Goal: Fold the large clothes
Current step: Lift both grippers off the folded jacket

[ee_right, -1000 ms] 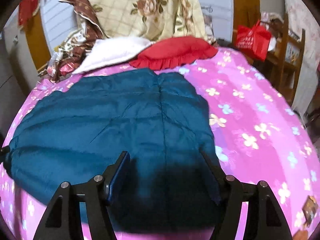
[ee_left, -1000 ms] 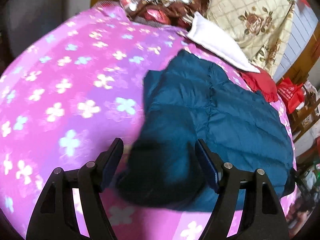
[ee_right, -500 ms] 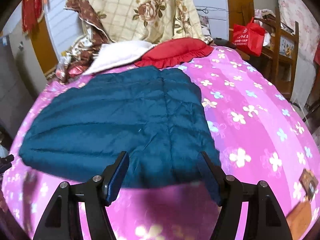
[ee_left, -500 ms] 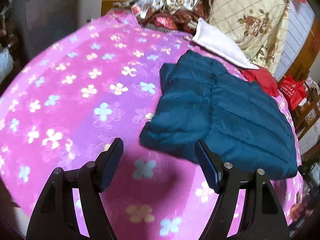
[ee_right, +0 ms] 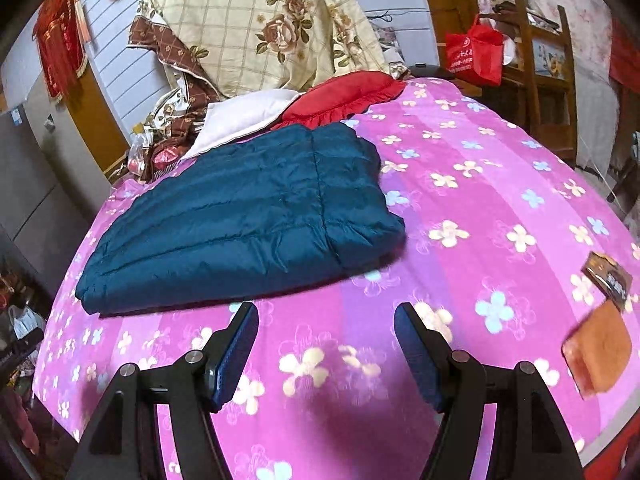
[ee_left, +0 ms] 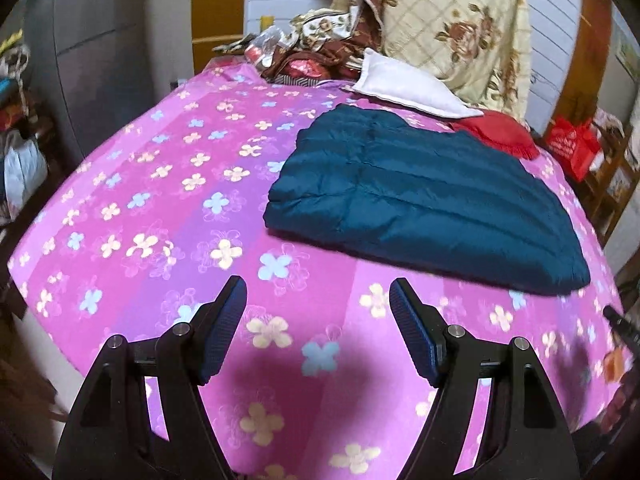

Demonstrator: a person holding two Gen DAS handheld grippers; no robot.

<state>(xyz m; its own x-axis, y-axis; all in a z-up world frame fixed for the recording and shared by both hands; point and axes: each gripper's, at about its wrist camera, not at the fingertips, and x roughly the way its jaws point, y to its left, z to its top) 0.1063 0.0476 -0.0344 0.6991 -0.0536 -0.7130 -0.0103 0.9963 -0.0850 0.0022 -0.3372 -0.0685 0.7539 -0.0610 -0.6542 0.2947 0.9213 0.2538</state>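
A dark teal quilted jacket (ee_left: 424, 196) lies folded in a flat wedge on the pink flowered bedspread (ee_left: 160, 200). It also shows in the right wrist view (ee_right: 256, 220). My left gripper (ee_left: 316, 300) is open and empty, held above the bedspread, short of the jacket's near edge. My right gripper (ee_right: 326, 326) is open and empty, also above the bedspread, just short of the jacket's near edge.
A white pillow (ee_left: 408, 88), a red pillow (ee_right: 344, 96) and a floral quilt (ee_right: 256, 28) pile up at the bed's head. An orange cloth (ee_right: 600, 352) and a small packet (ee_right: 608, 280) lie at the bed's right. A wooden shelf (ee_right: 548, 60) with a red bag (ee_right: 476, 54) stands beyond.
Both grippers have pulled back and up from the jacket, which lay between their fingers a second ago. The jacket now lies folded and free on the bed.
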